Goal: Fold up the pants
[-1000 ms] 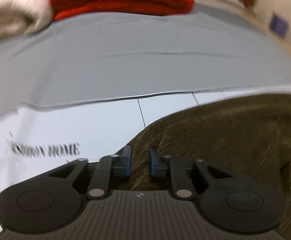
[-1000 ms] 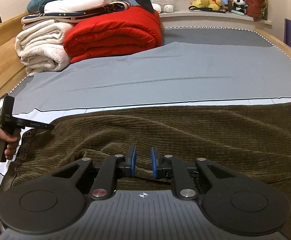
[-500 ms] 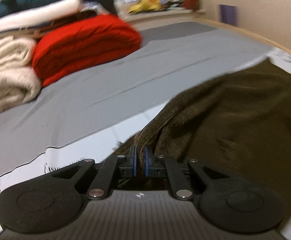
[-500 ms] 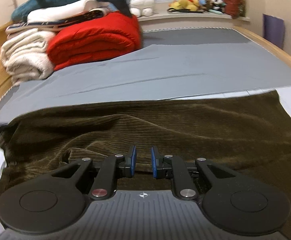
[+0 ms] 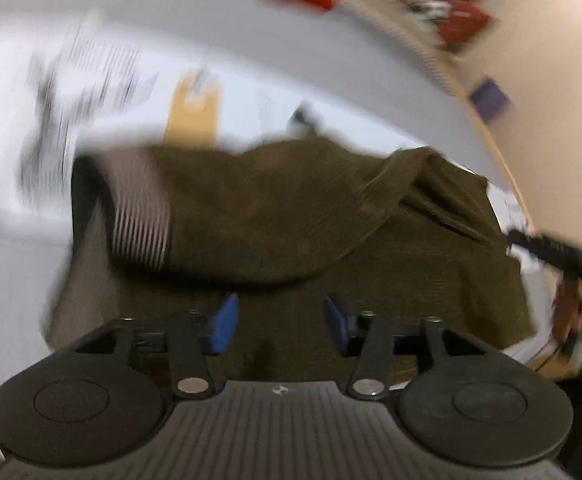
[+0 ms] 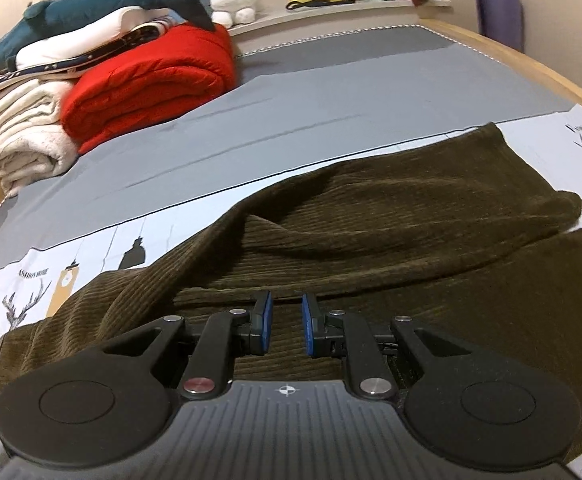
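Observation:
Dark olive corduroy pants [image 6: 391, 224] lie on the bed, one part folded over the other. My right gripper [image 6: 286, 326] hovers low over the near edge of the pants, its jaws a narrow gap apart with only the cloth below showing between them. The left wrist view is blurred: my left gripper [image 5: 277, 322] is open and empty above the pants [image 5: 291, 216], whose striped inner waistband [image 5: 139, 232] shows at the left. The right gripper's handle and hand [image 5: 563, 264] appear at the right edge.
A printed white sheet [image 6: 91, 264] lies under the pants on a grey bedcover [image 6: 291, 108]. Folded red [image 6: 151, 80] and cream [image 6: 23, 140] blankets with a plush shark [image 6: 103, 8] are stacked at the back left. A wooden bed rim [image 6: 531, 68] runs along the right.
My left gripper let go of the pants and opened wide, swinging fast toward the right. The pants end it carried now lies folded over. My right gripper stayed low over the cloth.

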A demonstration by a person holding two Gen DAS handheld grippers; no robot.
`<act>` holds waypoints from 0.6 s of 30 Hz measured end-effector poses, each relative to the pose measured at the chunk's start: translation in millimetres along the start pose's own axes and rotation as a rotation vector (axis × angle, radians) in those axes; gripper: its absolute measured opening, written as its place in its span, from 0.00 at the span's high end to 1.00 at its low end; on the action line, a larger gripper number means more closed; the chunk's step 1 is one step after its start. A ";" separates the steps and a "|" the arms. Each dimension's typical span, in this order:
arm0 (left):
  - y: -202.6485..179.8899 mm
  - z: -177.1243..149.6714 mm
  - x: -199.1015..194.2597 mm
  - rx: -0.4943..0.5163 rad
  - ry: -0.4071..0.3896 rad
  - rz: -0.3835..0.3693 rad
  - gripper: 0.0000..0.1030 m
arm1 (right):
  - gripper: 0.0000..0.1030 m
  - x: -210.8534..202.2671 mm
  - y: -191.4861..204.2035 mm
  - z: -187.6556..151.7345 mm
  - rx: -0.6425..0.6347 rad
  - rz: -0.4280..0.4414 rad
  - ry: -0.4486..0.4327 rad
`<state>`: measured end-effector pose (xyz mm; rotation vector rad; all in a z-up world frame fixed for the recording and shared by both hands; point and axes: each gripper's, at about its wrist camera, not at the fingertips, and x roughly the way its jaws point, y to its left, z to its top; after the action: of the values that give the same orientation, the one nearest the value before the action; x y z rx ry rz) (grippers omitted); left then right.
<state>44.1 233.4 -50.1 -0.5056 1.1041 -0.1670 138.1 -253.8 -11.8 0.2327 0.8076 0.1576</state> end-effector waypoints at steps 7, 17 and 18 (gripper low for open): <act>23.7 27.2 38.0 -0.224 0.012 -0.001 0.26 | 0.84 6.5 -1.7 1.3 -0.005 0.005 0.013; 28.0 56.5 53.2 -0.268 -0.010 0.183 0.77 | 0.82 31.0 -2.4 18.9 0.034 0.008 0.031; 26.7 57.4 53.1 -0.255 -0.012 0.196 0.81 | 0.81 33.3 -2.8 22.0 0.047 0.011 0.027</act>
<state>115.7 254.6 -85.6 -0.6203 1.1622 0.1501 177.0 -252.1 -21.1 0.2804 0.8381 0.1528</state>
